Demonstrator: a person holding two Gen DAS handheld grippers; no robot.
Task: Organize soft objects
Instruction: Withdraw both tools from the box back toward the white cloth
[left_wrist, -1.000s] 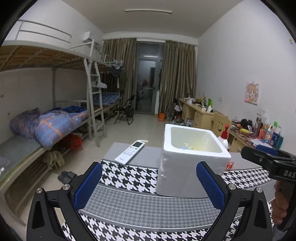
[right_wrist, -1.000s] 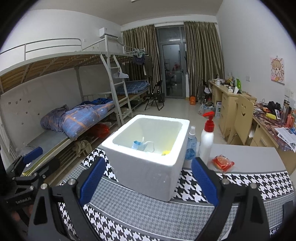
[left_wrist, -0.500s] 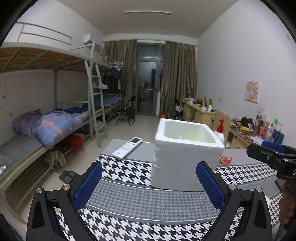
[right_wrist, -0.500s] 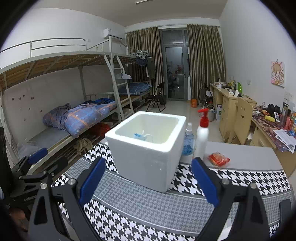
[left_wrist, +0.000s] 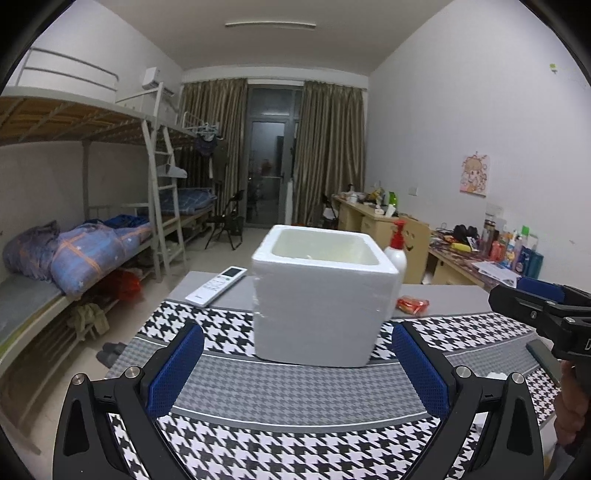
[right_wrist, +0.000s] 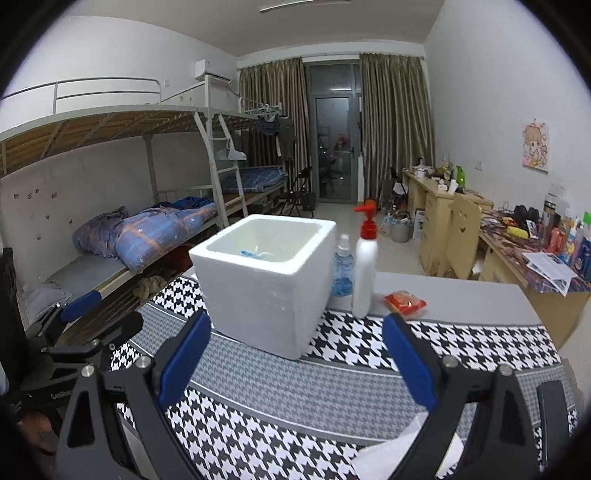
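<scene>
A white foam box (left_wrist: 317, 295) stands on the houndstooth tablecloth (left_wrist: 277, 391); it also shows in the right wrist view (right_wrist: 266, 280). A blue and white soft item (right_wrist: 255, 254) lies inside it. My left gripper (left_wrist: 295, 369) is open and empty, a little in front of the box. My right gripper (right_wrist: 295, 363) is open and empty, in front of the box and to its right. A white soft item (right_wrist: 402, 448) lies at the table's near edge under the right gripper. An orange packet (right_wrist: 404, 302) lies right of the box.
A white pump bottle (right_wrist: 365, 269) and a blue spray bottle (right_wrist: 342, 271) stand right of the box. A white remote (left_wrist: 216, 286) lies at the back left. Bunk beds (left_wrist: 92, 240) are on the left and cluttered desks (right_wrist: 517, 240) on the right.
Both grippers have pulled back and dropped lower, so the box looks farther away and its inside is less visible. Both stay open.
</scene>
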